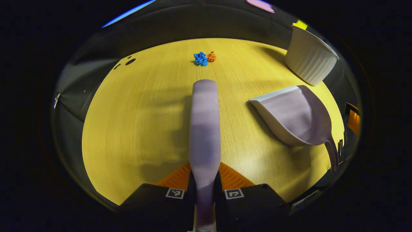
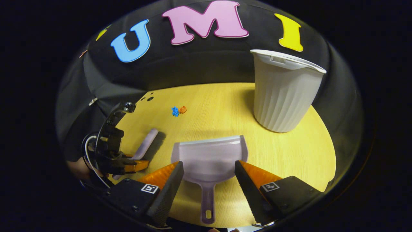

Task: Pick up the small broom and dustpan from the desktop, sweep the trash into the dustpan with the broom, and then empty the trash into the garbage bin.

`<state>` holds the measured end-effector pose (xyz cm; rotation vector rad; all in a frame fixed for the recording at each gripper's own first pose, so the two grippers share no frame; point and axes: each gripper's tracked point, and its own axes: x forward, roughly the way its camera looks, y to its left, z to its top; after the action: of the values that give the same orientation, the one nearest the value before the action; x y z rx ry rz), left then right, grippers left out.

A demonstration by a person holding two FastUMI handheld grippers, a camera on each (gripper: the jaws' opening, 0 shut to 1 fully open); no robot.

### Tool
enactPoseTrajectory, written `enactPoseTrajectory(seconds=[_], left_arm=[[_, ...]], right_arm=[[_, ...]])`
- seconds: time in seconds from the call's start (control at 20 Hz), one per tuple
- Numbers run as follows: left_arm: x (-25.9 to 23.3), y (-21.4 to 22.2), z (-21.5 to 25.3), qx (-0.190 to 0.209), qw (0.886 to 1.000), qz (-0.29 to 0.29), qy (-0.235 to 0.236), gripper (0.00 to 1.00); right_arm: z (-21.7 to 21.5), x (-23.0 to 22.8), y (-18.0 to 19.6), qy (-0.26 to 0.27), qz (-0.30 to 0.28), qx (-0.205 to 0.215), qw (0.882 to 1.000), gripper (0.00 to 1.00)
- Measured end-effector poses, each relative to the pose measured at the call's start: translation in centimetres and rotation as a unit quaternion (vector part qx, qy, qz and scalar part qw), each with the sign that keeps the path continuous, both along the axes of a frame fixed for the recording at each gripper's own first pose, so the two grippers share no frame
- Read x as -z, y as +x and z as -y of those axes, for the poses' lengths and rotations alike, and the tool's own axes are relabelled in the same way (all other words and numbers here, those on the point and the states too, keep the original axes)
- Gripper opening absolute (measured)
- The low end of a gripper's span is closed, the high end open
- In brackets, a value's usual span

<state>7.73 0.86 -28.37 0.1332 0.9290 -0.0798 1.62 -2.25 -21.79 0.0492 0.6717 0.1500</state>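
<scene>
Pickup is half done: your left gripper point(image 1: 204, 180) has its fingers clamped on the pale lilac plastic broom point(image 1: 204, 125), while your right gripper point(image 2: 209, 180) straddles, fingers apart, the lilac plastic dustpan point(image 2: 209, 158) lying on the yellow wood-grain worktop point(image 2: 225, 106), so lower and close on its handle.

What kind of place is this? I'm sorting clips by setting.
Probably a staged recording booth, not a real home: a pale wooden tabletop backed by black cloth wall, with only a ribbed white plastic bin, a lilac plastic dustpan and two crumpled paper scraps.
</scene>
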Motion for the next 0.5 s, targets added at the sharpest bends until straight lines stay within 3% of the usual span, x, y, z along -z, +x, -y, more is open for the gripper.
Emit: enactPoseTrajectory(seconds=[0.2,0.5], left_arm=[[-0.3,0.3,-0.2,-0.019,0.999,0.024,-0.022,0.30],[-3.2,0.7,-1.7,-0.036,0.996,0.068,-0.039,0.26]], right_arm=[[-0.3,1.8,-0.6,0.002,-0.035,-0.010,0.999,1.00],[-0.1,3.2,-1.0,-0.015,-0.066,-0.014,0.998,0.99]])
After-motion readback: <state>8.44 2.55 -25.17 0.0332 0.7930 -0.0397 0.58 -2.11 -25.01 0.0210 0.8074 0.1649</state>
